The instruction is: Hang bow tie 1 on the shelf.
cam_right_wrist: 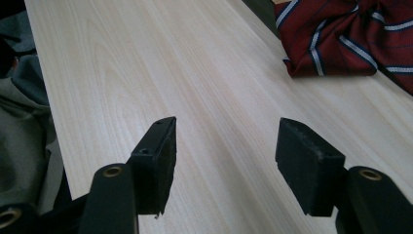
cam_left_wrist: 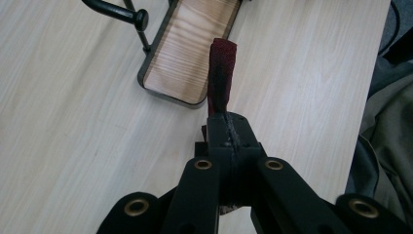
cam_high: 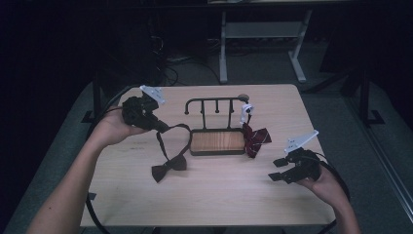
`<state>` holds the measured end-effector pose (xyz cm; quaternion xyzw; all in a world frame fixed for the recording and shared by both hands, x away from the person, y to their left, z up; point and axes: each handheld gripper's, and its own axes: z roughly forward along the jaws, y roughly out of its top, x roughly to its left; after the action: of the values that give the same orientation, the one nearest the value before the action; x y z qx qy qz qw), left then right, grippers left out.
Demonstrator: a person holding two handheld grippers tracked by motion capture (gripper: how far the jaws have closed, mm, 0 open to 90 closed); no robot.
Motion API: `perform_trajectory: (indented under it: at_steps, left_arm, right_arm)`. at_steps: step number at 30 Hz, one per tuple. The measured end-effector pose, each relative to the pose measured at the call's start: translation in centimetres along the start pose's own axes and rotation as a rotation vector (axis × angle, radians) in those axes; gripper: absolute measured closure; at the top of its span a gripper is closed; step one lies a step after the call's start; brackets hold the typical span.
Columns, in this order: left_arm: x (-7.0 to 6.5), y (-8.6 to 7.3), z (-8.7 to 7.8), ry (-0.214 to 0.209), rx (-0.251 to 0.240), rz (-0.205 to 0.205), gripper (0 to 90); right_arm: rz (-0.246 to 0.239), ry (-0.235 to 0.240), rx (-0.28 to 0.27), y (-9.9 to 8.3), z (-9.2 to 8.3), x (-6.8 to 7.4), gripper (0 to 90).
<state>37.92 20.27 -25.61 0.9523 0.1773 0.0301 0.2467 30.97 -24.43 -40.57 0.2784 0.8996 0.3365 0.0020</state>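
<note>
My left hand-held gripper (cam_high: pixel 158 126) is clamped on the strap of the dark bow tie (cam_high: pixel 168 167), lifted above the surface (cam_high: pixel 219 195); the bow itself lies on the surface, near the rack's (cam_high: pixel 216 141) wooden base. My right hand-held gripper (cam_high: pixel 276 169) hovers with its jaws apart and nothing between them, near the striped red tie (cam_high: pixel 255 136) beside that rack.

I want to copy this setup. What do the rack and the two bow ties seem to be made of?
Rack: matte black metal bars, probably, on a varnished wood-grain base. Dark bow tie: woven fabric, going by its limp strap. Striped bow tie: soft fabric with a slight sheen, creased.
</note>
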Motion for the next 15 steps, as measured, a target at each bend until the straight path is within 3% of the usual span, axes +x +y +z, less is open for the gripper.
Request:
perform_trajectory:
  at_steps: [15]
  left_arm:
    - [1.1, 1.9, -0.4, 0.016, 0.03, 0.006, 90.0]
  right_arm:
    - [-0.01, -0.003, -0.002, 0.1, -0.2, 0.2, 40.0]
